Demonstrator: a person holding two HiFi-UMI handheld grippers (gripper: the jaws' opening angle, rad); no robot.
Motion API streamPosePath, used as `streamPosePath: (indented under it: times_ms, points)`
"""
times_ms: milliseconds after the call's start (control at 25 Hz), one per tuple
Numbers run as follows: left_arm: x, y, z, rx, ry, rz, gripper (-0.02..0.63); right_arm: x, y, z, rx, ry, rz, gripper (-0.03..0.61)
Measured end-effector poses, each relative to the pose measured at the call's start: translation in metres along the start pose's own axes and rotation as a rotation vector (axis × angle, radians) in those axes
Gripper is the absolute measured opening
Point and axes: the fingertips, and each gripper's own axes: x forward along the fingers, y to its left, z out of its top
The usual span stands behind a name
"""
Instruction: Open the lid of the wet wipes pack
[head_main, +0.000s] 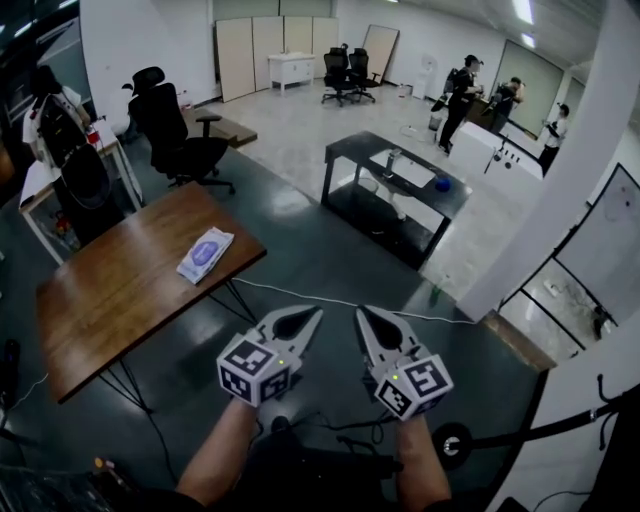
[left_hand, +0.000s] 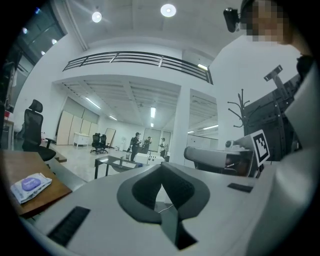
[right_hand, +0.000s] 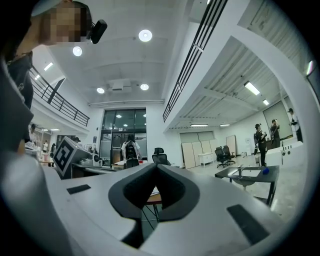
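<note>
Lying flat on the wooden table (head_main: 120, 300), the wet wipes pack (head_main: 205, 254) is resting close to the table's far edge, near its right-hand corner, with its purple-printed face turned up. The lid is looking flat against the pack, though it is too small to judge more closely.

Both grippers are hanging off the table, over the dark floor beyond its right-hand side, and both are well apart from the pack. The left gripper (head_main: 315, 313) is sitting the nearer of the two to the table, with its jaws pressed together to a point and nothing between them. The right gripper (head_main: 361, 311) is hovering just beside it, on the side away from the table, its jaws likewise closed on nothing. A bare forearm is showing behind each marker cube.

From the left gripper (left_hand: 161, 166) view, the pack (left_hand: 31, 184) is showing on the table (left_hand: 12, 167) corner, far to the left of the closed jaws. The right gripper (right_hand: 156, 167) view is showing its jaws meeting as well.

Beyond the table's far end, a black office chair (head_main: 180, 135) is standing, and a dark metal bench (head_main: 395, 175) is standing well off past its right-hand corner.
</note>
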Motion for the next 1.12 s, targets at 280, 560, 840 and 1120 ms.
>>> streamPosePath:
  times_ms: [280, 560, 840, 1120]
  points:
    - [0.004, 0.076, 0.006, -0.004, 0.019, 0.03, -0.006, 0.081, -0.005, -0.008, 0.01, 0.04, 0.004, 0.011]
    - [-0.003, 0.136, 0.003, -0.042, 0.027, 0.087, -0.006, 0.145, 0.002, -0.019, 0.019, 0.08, 0.046, 0.011]
    - [-0.006, 0.192, 0.001, -0.067, 0.022, 0.193, -0.006, 0.203, 0.003, -0.03, 0.028, 0.104, 0.161, 0.011]
    - [0.008, 0.241, -0.006, -0.076, 0.024, 0.342, -0.006, 0.257, -0.017, -0.042, 0.031, 0.111, 0.319, 0.011]
